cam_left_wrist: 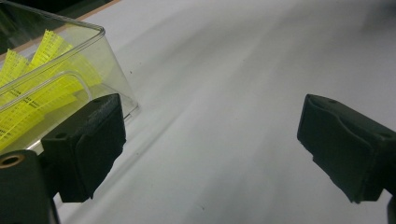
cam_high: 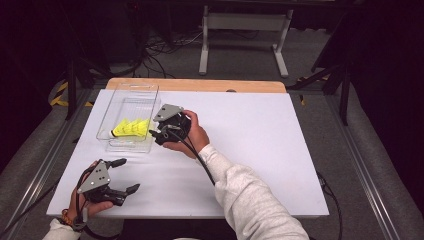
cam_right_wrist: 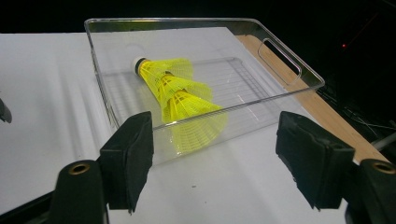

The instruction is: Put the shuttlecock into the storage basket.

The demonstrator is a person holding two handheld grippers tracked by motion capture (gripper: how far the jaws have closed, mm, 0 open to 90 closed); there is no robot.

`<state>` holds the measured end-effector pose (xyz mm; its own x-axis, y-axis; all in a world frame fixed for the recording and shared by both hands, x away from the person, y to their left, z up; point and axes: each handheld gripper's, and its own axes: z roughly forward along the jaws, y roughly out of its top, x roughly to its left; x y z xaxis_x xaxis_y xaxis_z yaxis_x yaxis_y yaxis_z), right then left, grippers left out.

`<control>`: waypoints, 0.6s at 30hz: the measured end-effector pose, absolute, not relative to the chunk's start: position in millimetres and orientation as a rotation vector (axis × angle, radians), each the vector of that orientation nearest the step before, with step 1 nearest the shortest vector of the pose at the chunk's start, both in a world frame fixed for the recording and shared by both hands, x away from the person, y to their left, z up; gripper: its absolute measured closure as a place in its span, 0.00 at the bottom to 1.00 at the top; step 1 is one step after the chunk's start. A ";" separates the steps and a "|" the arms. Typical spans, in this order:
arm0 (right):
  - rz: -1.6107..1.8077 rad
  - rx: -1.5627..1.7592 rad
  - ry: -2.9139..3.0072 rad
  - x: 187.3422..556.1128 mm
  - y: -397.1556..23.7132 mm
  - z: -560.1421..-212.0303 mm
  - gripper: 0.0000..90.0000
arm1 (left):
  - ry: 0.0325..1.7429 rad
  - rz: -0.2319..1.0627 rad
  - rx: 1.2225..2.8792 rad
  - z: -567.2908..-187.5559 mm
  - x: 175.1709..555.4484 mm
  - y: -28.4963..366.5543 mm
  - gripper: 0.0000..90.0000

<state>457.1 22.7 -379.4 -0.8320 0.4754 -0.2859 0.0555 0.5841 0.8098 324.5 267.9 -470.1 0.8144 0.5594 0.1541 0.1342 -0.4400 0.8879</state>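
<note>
A clear plastic bin [cam_high: 131, 86] stands at the back left of the white table. A nested stack of yellow shuttlecocks [cam_high: 132, 127] lies on its side in it, white cork tip toward the left. My right gripper [cam_high: 159, 131] is open just outside the bin's right wall, level with the stack. In the right gripper view, the jaws [cam_right_wrist: 215, 158] are spread wide and empty, facing the shuttlecocks [cam_right_wrist: 180, 95] through the bin's near wall [cam_right_wrist: 163, 19]. My left gripper [cam_high: 127, 175] is open near the table's front left corner; its view shows the bin's corner [cam_left_wrist: 112, 70] and shuttlecocks [cam_left_wrist: 42, 93] beside its left jaw.
The white tabletop [cam_high: 250, 140] stretches bare to the right and front. A wooden strip [cam_high: 200, 85] runs along the back edge. Beyond it on the floor stand a grey metal frame [cam_high: 245, 22] and loose cables [cam_high: 160, 50].
</note>
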 end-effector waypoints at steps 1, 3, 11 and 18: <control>1.173 0.423 2.336 456.9 22.3 -379.5 0.31 | 0.514 0.528 1.999 -470.1 324.4 267.8 0.10; 1.167 0.421 2.339 456.8 21.6 -379.8 0.30 | 0.513 0.531 1.999 -470.2 324.2 267.4 0.10; 1.175 0.427 2.336 457.0 16.8 -380.0 0.26 | 0.513 0.530 2.001 -470.1 324.2 267.5 0.10; 1.161 0.445 2.337 457.1 13.4 -381.6 0.19 | 0.514 0.529 2.002 -470.0 324.2 267.6 0.10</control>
<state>457.1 13.4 -381.6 -0.8273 0.4872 -0.2797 0.0714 0.5850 0.8079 324.2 267.6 -470.0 0.8168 0.5562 0.1531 0.1365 -0.4443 0.8854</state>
